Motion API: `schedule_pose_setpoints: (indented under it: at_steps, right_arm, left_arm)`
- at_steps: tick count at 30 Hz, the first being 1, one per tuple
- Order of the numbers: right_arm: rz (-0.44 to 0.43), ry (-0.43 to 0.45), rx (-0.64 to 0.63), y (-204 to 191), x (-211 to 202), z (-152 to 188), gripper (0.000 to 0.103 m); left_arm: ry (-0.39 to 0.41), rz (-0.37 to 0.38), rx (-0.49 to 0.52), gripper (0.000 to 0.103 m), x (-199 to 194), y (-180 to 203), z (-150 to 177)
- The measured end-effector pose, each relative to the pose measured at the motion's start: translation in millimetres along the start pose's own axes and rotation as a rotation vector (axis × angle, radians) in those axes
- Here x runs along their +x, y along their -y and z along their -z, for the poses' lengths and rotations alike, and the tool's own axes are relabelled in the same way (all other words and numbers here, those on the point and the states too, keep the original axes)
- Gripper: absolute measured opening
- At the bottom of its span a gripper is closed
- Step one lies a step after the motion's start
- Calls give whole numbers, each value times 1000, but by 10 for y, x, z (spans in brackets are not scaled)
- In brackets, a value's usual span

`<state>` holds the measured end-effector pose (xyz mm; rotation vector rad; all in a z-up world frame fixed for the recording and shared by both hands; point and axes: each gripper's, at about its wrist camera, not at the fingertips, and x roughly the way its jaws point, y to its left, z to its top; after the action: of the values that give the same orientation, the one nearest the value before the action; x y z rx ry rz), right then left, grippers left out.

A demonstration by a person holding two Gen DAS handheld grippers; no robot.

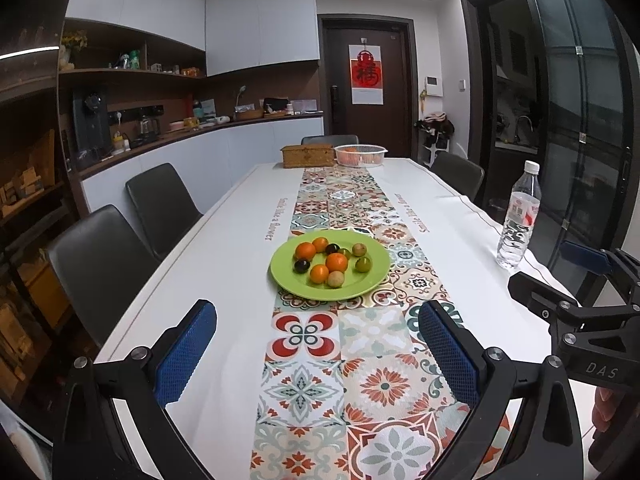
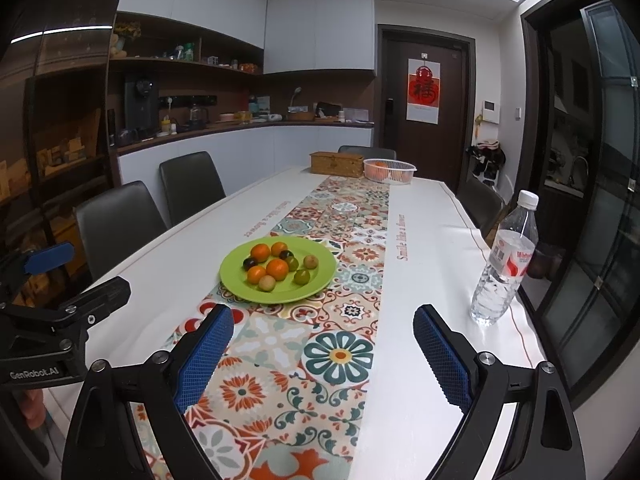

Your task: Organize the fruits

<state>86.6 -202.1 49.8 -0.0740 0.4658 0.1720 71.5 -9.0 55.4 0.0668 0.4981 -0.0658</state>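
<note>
White desk (image 1: 224, 248) carries one green plate (image 1: 370, 278) mid-runner holding nine fruits: four oranges (image 1: 336, 262), two dark, three greenish. Left gripper (image 1: 316, 354) and right gripper (image 2: 322, 354) hover near, jaws wide open, empty

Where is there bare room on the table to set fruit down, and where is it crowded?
Free: the runner between the green plate and both open grippers, left and right; the white cloth left of the plate; the stretch between the plate and the water bottle. Crowded: the plate itself, and the far end with the wicker box and plastic basket.
</note>
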Motion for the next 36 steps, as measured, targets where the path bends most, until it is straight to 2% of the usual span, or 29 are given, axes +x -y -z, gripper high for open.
schedule_pose_setpoints:
  at_steps: [6,36]
  right_arm:
    - [3,-7,-3,4,-13,43,92]
    - [6,-11,-3,-8,-109,211,92]
  left_arm:
    - [-8,15,3,103,3,34,60]
    - [2,-9,19,103,-90,44,172]
